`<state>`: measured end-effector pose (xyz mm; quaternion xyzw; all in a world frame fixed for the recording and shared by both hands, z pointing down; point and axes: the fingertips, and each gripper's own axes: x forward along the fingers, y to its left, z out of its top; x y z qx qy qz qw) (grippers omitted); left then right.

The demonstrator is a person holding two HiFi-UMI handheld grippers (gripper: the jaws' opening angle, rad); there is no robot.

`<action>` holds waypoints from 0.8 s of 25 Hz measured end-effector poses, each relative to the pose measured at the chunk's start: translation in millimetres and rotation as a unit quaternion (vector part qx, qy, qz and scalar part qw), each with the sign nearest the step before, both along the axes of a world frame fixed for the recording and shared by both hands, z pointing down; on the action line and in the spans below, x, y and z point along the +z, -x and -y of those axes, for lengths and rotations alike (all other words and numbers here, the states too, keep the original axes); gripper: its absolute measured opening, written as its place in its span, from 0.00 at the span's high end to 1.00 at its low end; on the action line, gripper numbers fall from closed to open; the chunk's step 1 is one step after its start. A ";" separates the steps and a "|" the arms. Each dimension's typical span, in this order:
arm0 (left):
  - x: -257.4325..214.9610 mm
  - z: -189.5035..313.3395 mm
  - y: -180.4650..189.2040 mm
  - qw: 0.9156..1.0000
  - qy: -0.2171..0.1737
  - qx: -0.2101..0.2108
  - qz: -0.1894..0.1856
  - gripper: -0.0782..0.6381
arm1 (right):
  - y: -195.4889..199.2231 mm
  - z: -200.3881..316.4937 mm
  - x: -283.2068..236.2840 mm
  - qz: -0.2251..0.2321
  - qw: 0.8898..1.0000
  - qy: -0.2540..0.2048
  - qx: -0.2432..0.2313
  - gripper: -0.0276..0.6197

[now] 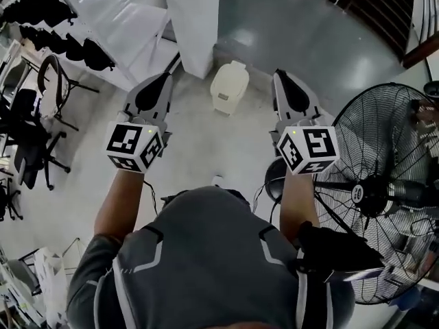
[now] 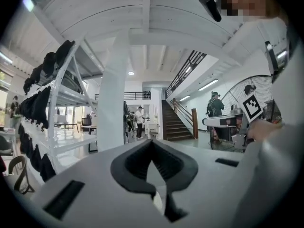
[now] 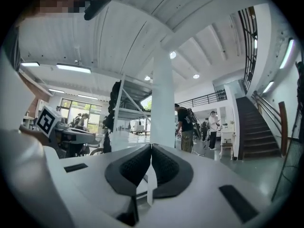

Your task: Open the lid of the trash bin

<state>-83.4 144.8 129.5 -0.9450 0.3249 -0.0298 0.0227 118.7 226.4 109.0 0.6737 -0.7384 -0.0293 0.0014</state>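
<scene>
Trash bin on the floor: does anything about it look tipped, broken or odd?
Nothing stands out. The trash bin stands upright and closed beside the white pillar, with no spill showing around it.

We wear a grey short-sleeved top (image 1: pixel 206 252) with pale piping and dark shoulder patches. Our left claw (image 1: pixel 167 75) and right claw (image 1: pixel 278 72) are pale grey shells with black oval insets and black ribbed pads (image 2: pixel 135 163). Each carries a white cube (image 1: pixel 134 145) printed with black square markers.
</scene>
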 end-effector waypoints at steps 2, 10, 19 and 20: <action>-7.3 13.4 -13.9 1.000 -0.003 -0.004 0.000 0.88 | -17.2 10.4 -3.0 0.010 1.000 -0.005 0.006 0.92; 0.5 76.5 -61.5 0.999 0.011 0.043 0.012 0.88 | -37.5 69.8 9.3 -0.006 1.000 0.021 0.004 0.92; -4.9 200.8 -68.6 0.995 0.009 0.101 -0.001 0.88 | -32.1 170.2 9.2 -0.025 0.997 0.046 0.051 0.91; -5.7 211.9 -70.1 0.994 0.009 0.107 -0.002 0.88 | -32.3 178.7 9.8 -0.026 0.997 0.048 0.056 0.91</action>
